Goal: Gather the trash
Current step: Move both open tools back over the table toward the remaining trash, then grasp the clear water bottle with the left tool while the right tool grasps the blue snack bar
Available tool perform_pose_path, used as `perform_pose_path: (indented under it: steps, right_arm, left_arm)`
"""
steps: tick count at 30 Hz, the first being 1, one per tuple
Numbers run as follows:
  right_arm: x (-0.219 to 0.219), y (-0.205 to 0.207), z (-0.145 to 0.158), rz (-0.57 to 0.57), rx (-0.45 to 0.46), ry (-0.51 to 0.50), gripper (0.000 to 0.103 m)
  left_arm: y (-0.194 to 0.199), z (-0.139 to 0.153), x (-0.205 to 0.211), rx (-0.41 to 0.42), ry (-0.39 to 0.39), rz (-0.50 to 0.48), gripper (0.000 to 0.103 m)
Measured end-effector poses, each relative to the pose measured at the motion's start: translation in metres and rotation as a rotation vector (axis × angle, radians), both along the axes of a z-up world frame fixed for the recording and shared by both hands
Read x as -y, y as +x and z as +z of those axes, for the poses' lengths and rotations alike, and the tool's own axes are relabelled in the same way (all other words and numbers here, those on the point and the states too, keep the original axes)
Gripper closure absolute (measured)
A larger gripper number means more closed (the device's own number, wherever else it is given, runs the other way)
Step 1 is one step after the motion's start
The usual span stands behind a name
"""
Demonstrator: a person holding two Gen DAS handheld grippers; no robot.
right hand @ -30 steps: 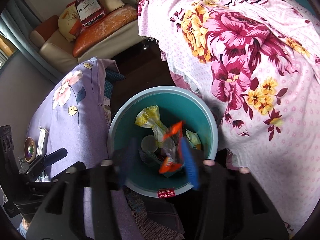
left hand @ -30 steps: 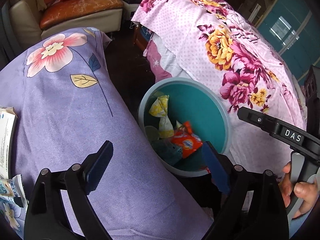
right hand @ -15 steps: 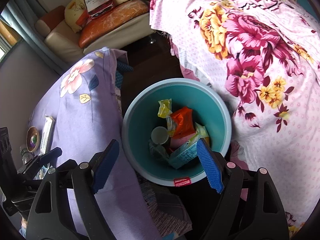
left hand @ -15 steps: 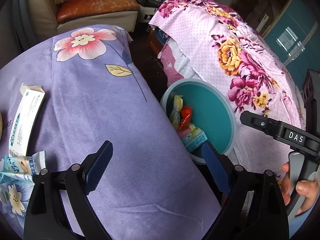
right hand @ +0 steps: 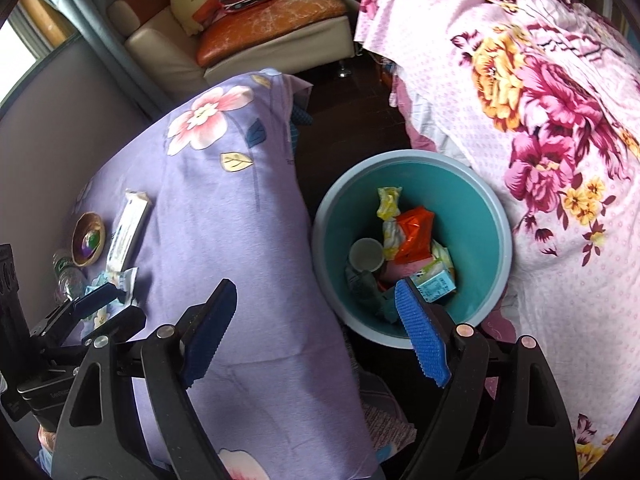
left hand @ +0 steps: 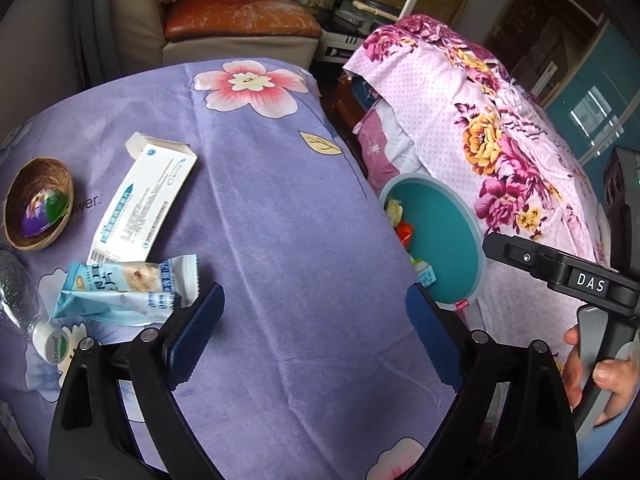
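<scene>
A teal bin (right hand: 476, 196) stands on the floor between the purple-clothed table and the pink floral bed; it holds an orange wrapper (right hand: 414, 232), a yellow wrapper, a cup and a small carton. It also shows in the left wrist view (left hand: 448, 216). On the table lie a light blue snack wrapper (left hand: 120, 288) and a white and blue carton (left hand: 144, 204). My left gripper (left hand: 314, 332) is open and empty over the table, right of the snack wrapper. My right gripper (right hand: 314, 334) is open and empty above the bin's near left rim.
A brown bowl (left hand: 38, 204) with a purple thing in it sits at the table's left. A clear plastic bottle (left hand: 24, 300) lies at the left edge. A sofa (right hand: 248, 32) with cushions stands behind. Dark floor separates table and bed.
The right gripper opened and the orange wrapper and the small carton dropped into the bin. The left gripper swung left from the bin over the table, bringing the wrapper, carton and bowl into view.
</scene>
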State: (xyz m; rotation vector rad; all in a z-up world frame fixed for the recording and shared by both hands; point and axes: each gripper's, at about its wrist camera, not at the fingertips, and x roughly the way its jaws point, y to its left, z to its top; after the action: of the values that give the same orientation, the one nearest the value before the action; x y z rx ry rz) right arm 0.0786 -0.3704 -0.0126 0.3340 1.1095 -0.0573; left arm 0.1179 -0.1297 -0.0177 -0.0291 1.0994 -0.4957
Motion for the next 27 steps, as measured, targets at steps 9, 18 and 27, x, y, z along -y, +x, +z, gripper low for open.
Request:
perform_pose_path:
  steps: [9, 18, 27]
  right_arm:
    - [-0.064, 0.018, 0.009, 0.127, -0.012, -0.036, 0.025]
    - [-0.131, 0.043, 0.013, 0.262, -0.018, -0.067, 0.025]
    - [-0.205, 0.072, 0.009, 0.435, -0.033, -0.086, 0.025]
  left_arm:
    - [-0.002, 0.011, -0.068, 0.025, 0.013, 0.095, 0.010]
    - [0.016, 0.020, -0.165, 0.057, 0.039, 0.312, 0.010]
    - [0.035, 0.001, -0.256, -0.008, -0.002, 0.568, 0.010]
